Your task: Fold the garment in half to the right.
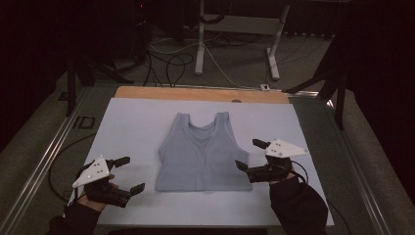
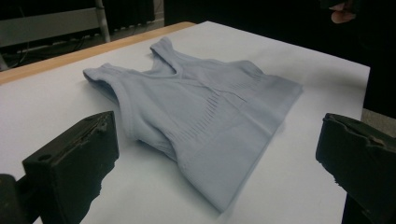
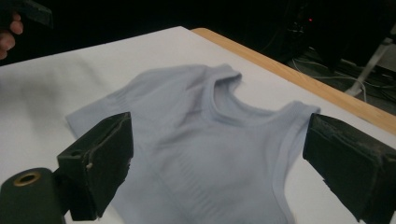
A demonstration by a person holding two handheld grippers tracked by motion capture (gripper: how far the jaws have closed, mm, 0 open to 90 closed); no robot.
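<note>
Pale blue tank top (image 1: 202, 152) lies flat mid-sheet on the white table cover (image 1: 132, 122), wood edge beyond, cables on the dark floor (image 1: 171, 61), left gripper (image 1: 127, 174) and right gripper (image 1: 250, 154) flanking it, jaws spread, empty.

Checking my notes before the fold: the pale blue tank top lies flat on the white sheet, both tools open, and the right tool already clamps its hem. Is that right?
One point is wrong: the right tool clamps nothing. In the high view its open jaws stand beside the tank top, and the left tool is open too. The top lies flat on the white sheet.
</note>
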